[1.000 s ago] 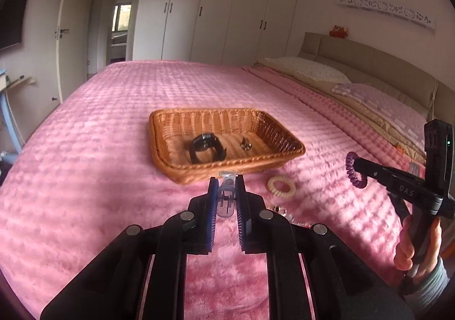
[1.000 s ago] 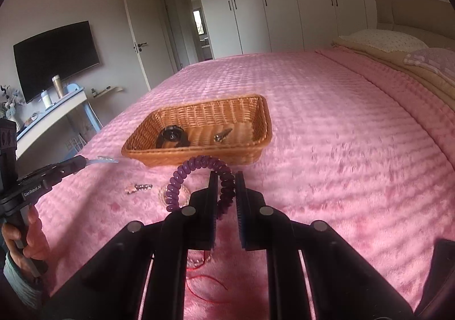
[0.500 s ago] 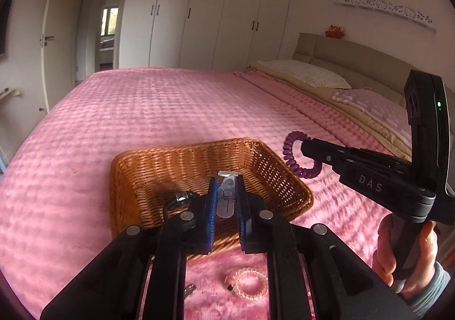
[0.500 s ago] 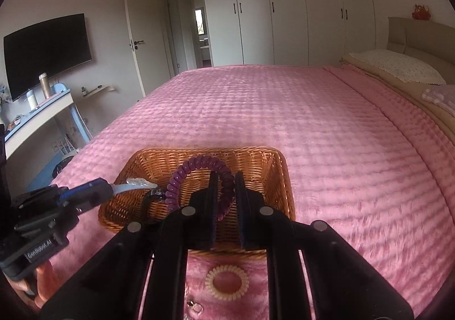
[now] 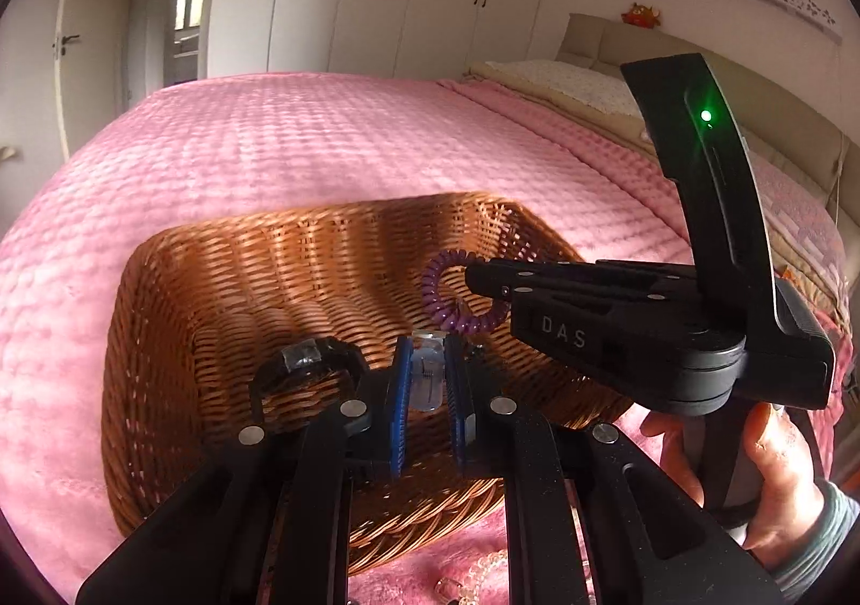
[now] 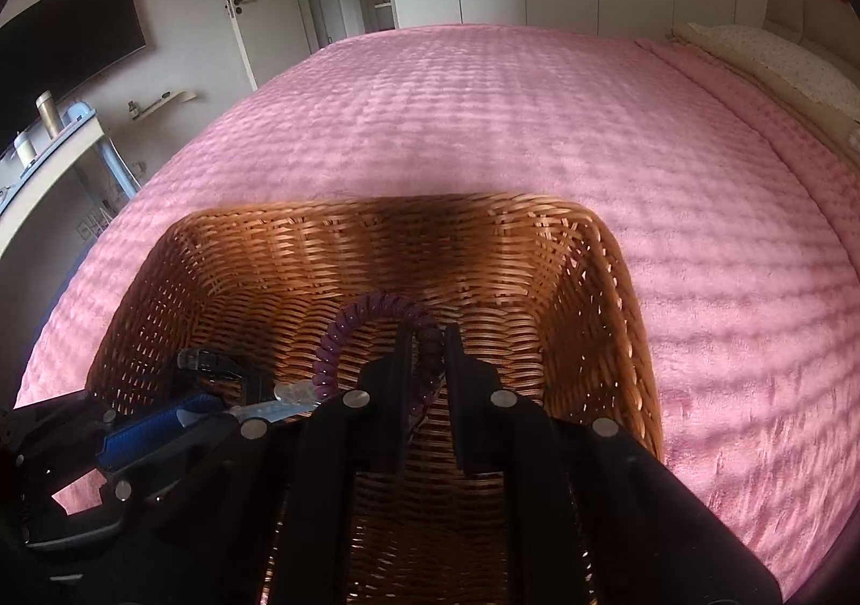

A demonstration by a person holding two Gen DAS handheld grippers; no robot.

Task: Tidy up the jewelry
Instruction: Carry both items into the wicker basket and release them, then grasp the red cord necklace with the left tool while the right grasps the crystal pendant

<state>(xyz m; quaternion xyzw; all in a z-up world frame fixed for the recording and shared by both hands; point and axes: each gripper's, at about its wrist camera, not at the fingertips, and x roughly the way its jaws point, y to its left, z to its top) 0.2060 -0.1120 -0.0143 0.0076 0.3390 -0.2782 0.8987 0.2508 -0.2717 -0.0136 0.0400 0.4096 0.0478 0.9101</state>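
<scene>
A wicker basket [image 5: 161,336] sits on the pink bed; it also shows in the right wrist view [image 6: 591,282]. My left gripper [image 5: 427,374] is shut on a clear hair clip [image 5: 425,379] and holds it over the basket's near side. My right gripper [image 6: 427,363] is shut on a purple spiral hair tie [image 6: 344,331] and holds it over the basket's inside. The tie also shows in the left wrist view [image 5: 435,282], to the right of the clip. A black watch [image 5: 306,363] lies in the basket, left of the clip.
A beaded bracelet [image 5: 484,567] lies on the pink blanket [image 5: 269,148] in front of the basket. Pillows [image 5: 564,78] lie along the headboard at the right. A desk [image 6: 48,143] stands left of the bed.
Both grippers have moved forward and down over the basket, still holding the clip and the hair tie. The basket now fills the lower part of both views.
</scene>
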